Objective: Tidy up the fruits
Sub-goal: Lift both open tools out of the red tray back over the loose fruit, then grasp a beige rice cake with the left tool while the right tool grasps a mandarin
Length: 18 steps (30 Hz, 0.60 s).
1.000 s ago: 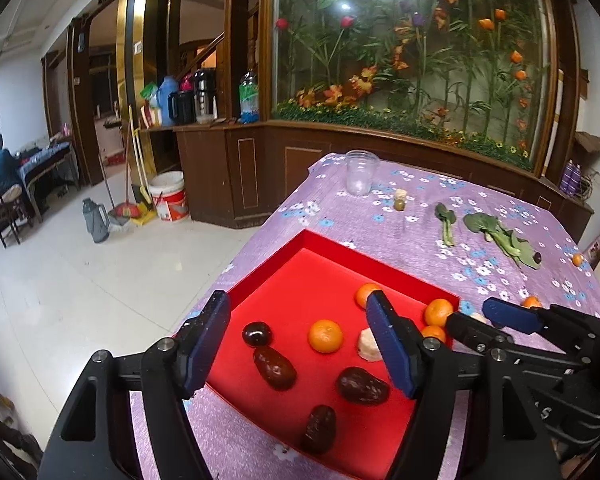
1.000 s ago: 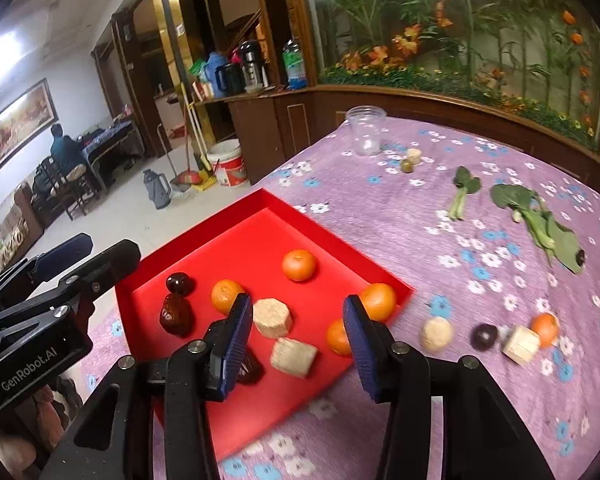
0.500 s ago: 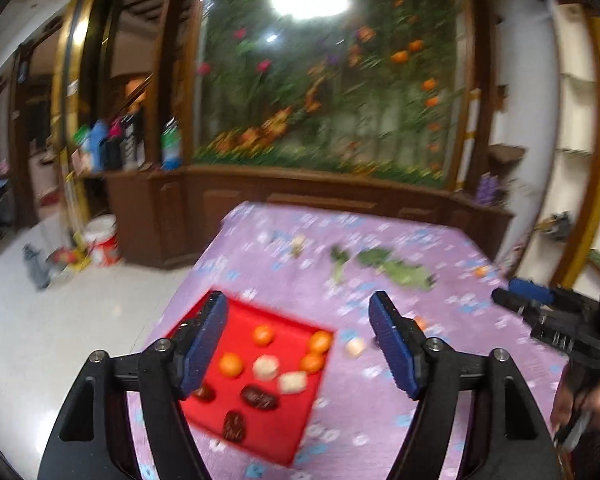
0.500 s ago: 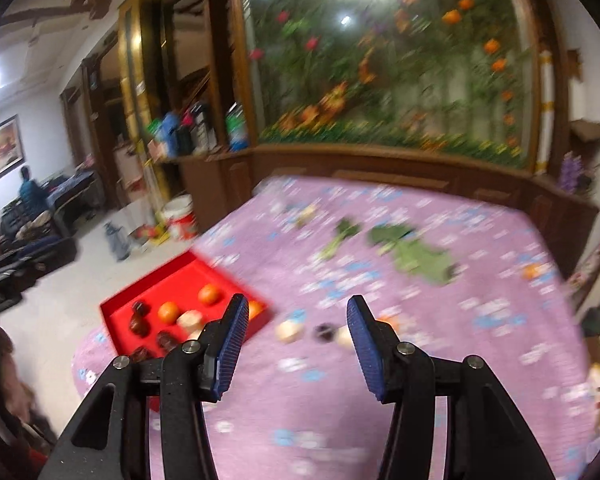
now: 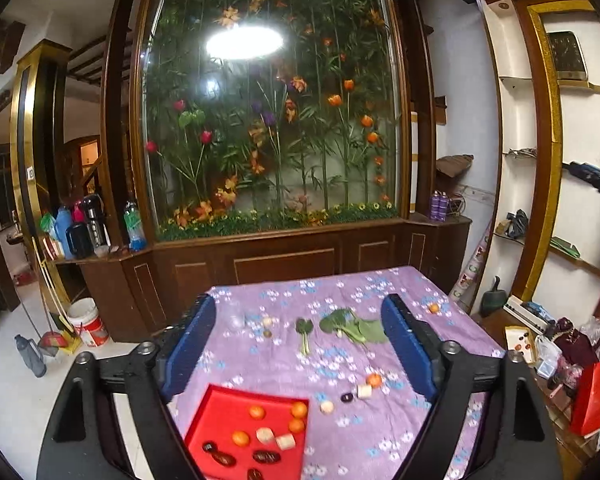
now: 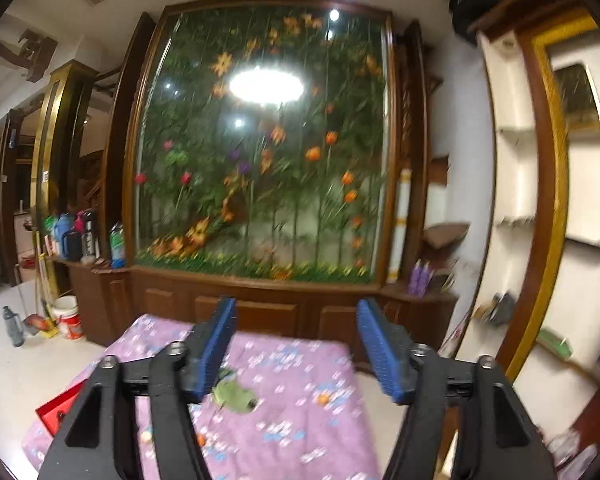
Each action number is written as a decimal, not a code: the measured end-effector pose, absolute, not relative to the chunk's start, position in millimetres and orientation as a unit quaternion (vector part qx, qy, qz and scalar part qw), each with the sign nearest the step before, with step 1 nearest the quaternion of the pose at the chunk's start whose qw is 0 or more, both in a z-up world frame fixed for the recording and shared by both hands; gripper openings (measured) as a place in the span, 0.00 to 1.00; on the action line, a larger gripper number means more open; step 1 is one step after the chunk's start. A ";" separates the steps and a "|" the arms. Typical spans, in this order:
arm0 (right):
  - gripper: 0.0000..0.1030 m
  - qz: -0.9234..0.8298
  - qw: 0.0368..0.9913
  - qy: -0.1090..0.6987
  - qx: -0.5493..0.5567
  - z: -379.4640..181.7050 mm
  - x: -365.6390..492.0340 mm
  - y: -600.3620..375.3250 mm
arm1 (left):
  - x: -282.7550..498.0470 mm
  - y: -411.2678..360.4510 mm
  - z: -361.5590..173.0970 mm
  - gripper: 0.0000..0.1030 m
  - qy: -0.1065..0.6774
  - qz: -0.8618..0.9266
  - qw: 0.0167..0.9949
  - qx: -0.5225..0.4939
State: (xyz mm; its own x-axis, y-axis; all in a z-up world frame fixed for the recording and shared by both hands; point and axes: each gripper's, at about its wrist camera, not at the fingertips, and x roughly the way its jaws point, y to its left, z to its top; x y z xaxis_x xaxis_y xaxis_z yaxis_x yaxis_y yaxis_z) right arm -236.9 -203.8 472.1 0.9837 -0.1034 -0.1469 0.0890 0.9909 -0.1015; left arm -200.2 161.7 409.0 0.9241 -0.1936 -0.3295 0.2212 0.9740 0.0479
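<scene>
Left wrist view first: I see my left gripper (image 5: 300,344) held high over the table (image 5: 440,360), its jaws opening wide with nothing between them. At the table's near left corner sits the red tray (image 5: 220,400), holding four oranges (image 5: 257,412), pale cut chunks (image 5: 265,435) and dark dates (image 5: 266,457). Just off the tray's right edge on the purple cloth lie a pale round piece (image 5: 327,407), a dark fruit (image 5: 345,397), a pale chunk (image 5: 364,391) and an orange (image 5: 374,379); leafy greens (image 5: 356,326) lie toward the far edge. Right wrist view is blurred: my right gripper (image 6: 296,352) is also opening, empty, above the table's far half, with only a corner of the tray (image 6: 56,400) showing at the left edge.
</scene>
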 end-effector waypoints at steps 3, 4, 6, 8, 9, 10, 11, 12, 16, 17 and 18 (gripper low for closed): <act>0.76 -0.030 0.993 0.096 -0.065 463.7 -222.5 -189.7 | -176.9 157.7 403.6 0.86 0.177 -0.103 0.978 0.046; 0.76 -0.013 0.991 0.113 -0.065 451.3 -213.6 -185.9 | -167.7 156.0 394.9 0.86 0.183 -0.107 0.976 0.044; 0.76 0.013 0.986 0.155 -0.060 416.5 -191.9 -179.8 | -149.0 152.9 369.7 0.86 0.200 -0.124 0.971 0.027; 0.76 0.038 0.975 0.212 -0.055 369.3 -160.0 -172.8 | -126.5 147.1 335.9 0.86 0.231 -0.137 0.963 0.011; 0.76 0.053 0.967 0.243 -0.047 341.8 -141.3 -169.1 | -115.4 144.2 316.6 0.86 0.249 -0.144 0.958 0.002; 0.76 0.066 0.959 0.274 -0.036 314.3 -122.1 -167.3 | -108.5 142.3 300.8 0.86 0.262 -0.149 0.953 -0.006; 0.76 0.078 0.951 0.300 -0.025 289.2 -104.2 -165.8 | -94.8 137.5 275.2 0.86 0.283 -0.157 0.946 -0.015; 0.76 0.089 0.941 0.325 -0.017 259.7 -84.8 -161.2 | -87.1 132.9 256.4 0.86 0.295 -0.158 0.942 -0.019; 0.73 0.126 0.910 0.395 0.031 165.3 -22.7 -151.6 | -52.1 112.9 181.3 0.85 0.334 -0.153 0.930 -0.021; 0.68 0.134 0.903 0.406 0.046 148.5 -14.1 -149.7 | -42.7 107.5 159.6 0.85 0.348 -0.149 0.925 -0.021; 0.66 0.146 0.894 0.420 0.065 127.6 1.1 -145.5 | -35.4 104.3 146.3 0.85 0.360 -0.150 0.921 -0.022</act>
